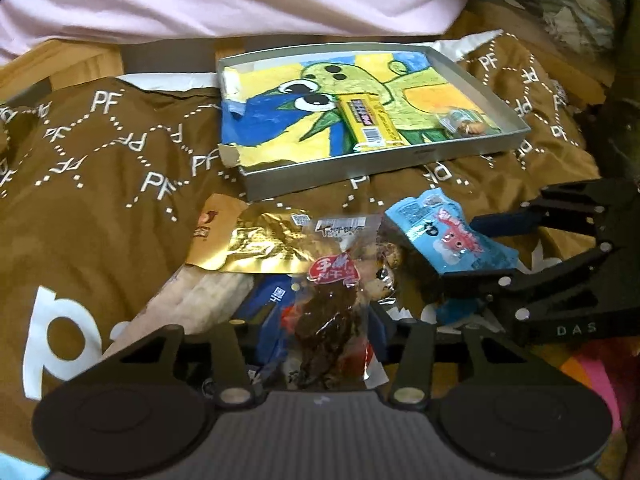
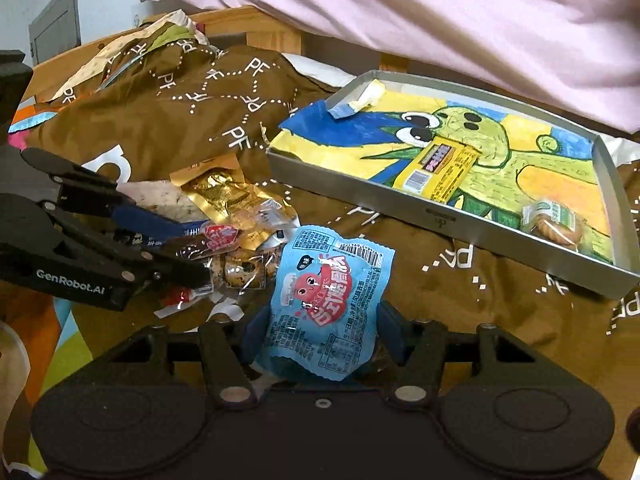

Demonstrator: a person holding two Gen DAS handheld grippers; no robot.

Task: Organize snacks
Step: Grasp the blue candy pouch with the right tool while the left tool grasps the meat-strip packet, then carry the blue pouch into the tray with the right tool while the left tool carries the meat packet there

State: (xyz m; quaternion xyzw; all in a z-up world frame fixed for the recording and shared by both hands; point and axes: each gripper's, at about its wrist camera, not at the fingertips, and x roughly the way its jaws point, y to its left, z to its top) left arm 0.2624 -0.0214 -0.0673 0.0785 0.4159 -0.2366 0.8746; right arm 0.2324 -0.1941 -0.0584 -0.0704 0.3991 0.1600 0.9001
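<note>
My left hand-held gripper (image 1: 334, 320) pinches a clear packet of dark dried meat (image 1: 332, 312), its long axis running straight ahead along my fingers. My blue fingers sit against both sides of the packet, so I judge the grip closed on it. Just ahead and slightly left of this gripper lies the loose pile: one gold foil pouch (image 1: 256, 246), one pale wrapped snack (image 1: 200, 300) beneath it, one dark blue pack (image 1: 272, 304) under my packet, and some clear-wrapped pieces (image 1: 384, 264) I cannot count.

Further ahead and to the right sits the tray (image 1: 360, 176), lined with a drawing of a green creature. It holds two items: one yellow bar (image 1: 368, 124), lying lengthwise away from me, and one small round wrapped snack (image 1: 464, 124) in its far right corner.

My right hand-held gripper (image 2: 320, 320) pinches one light blue packet (image 2: 324, 296), upright between the blue fingers, long axis pointing forward. From this gripper the tray (image 2: 440, 216) lies ahead and to the right, near, with its open side up and its near wall between my packet and the liner. I judge the right gripper the nearer of the two to the tray, so its packet should go in first, lifted over that wall. All this rests on a brown printed bag (image 2: 180, 120) spread over a bed.
</note>
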